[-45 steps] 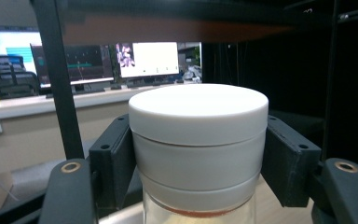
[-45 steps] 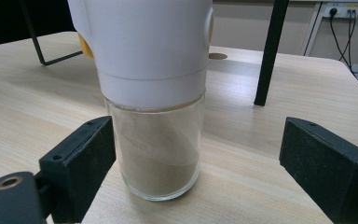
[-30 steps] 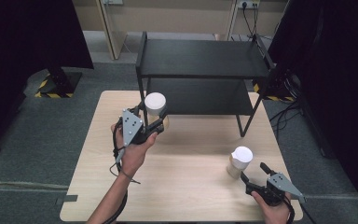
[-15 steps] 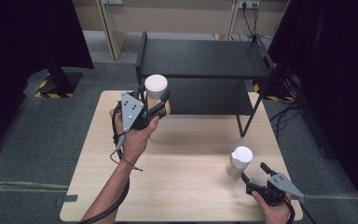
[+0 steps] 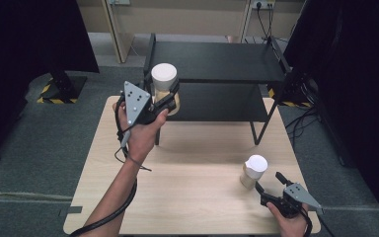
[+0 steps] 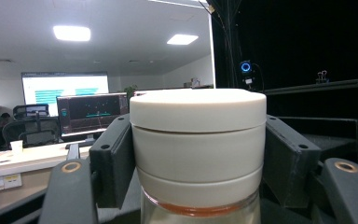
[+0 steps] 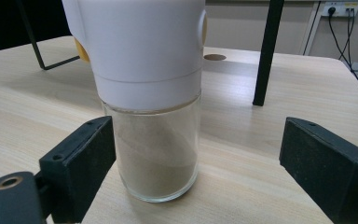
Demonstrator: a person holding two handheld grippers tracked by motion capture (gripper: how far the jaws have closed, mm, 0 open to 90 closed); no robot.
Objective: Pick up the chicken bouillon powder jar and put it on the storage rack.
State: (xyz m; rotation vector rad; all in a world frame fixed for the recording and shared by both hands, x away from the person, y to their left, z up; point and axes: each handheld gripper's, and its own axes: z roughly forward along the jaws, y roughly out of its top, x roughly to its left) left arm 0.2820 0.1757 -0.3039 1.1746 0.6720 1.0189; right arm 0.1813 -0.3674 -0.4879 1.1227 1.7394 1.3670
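pale wood-grain worktop point(image 5: 197, 197), your side, with a black two-tier metal shelf rack point(image 5: 217, 61) standing at its far edge.

item 1: white-capped clear glass jar with brownish contents point(image 5: 165, 89). your left gripper point(image 5: 170, 96) has it clamped between both jaws, lifted off the worktop, at the rack's left front corner and beside the lower shelf. in the left gripper view the white cap point(image 6: 198, 140) sits square between the two black pads point(image 6: 114, 163), each pressed against its side, the jar upright.

item 2: second clear glass jar with a tall white cap and pale powder inside point(image 5: 253, 172). it stands upright on the worktop, near the right front. your right gripper point(image 5: 269, 186) sits just beside it, jaws spread apart. in the right gripper view the jar point(image 7: 151, 154) stands between the two pads, nearer the left pad point(image 7: 81, 161), with a clear gap to the other; neither is touching the glass.
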